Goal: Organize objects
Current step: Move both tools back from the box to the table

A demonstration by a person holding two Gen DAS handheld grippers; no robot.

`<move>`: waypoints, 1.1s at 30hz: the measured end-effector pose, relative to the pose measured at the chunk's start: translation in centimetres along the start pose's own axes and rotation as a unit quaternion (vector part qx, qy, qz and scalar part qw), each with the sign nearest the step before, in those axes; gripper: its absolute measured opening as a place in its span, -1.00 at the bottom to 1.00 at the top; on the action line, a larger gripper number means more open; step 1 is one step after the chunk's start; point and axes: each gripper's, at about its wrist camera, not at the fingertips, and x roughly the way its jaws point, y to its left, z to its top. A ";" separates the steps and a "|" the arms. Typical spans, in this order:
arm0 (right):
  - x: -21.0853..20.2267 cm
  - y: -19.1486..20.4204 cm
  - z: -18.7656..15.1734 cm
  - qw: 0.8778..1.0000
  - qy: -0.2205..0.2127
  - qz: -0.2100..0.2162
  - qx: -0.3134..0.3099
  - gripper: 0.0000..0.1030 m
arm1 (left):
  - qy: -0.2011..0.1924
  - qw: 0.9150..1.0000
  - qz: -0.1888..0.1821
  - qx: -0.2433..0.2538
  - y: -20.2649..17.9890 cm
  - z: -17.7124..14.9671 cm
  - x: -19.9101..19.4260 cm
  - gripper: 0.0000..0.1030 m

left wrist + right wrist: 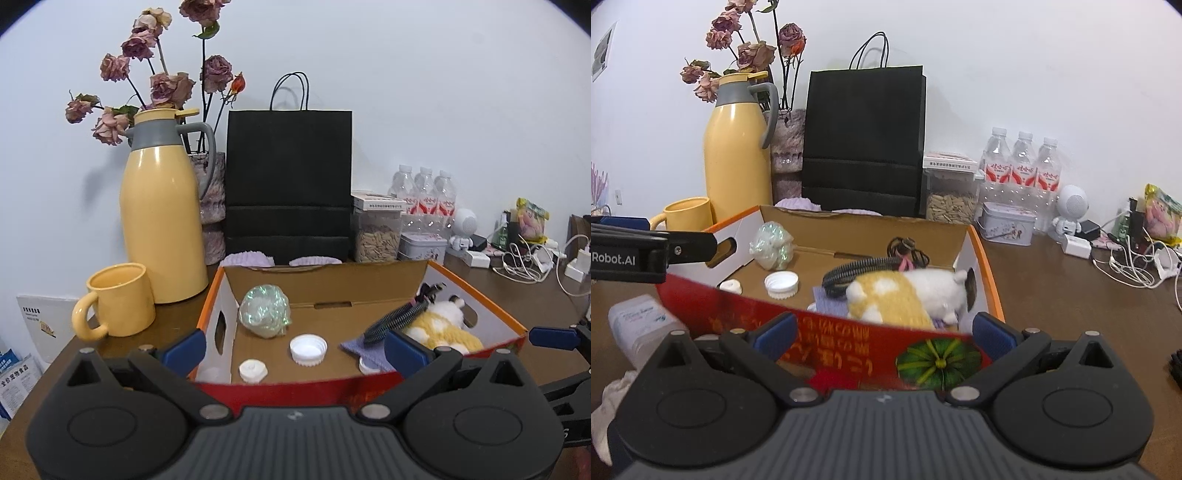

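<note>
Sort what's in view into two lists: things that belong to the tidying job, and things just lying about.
Job: cardboard box, plush toy, white cap, iridescent wrapper ball, black coiled cable, purple cloth.

Lying about: yellow thermos, yellow mug, black paper bag, water bottles.

My right hand-held gripper (882, 334): held open, empty, before the box.
Box (827, 325): held a plush toy (905, 291) and a white cap (782, 283).
Worktop (1071, 295): brown.
</note>
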 end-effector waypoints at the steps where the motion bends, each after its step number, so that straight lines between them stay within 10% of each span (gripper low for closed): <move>1: -0.3 0.0 -0.2 1.000 0.001 0.000 0.000 1.00 | 0.001 1.000 0.000 0.002 -0.1 -0.2 -0.3 1.00; 33: -5.1 3.3 -6.1 0.996 0.080 0.028 -0.023 1.00 | 0.114 0.992 0.046 -0.020 4.9 -8.1 -5.6 1.00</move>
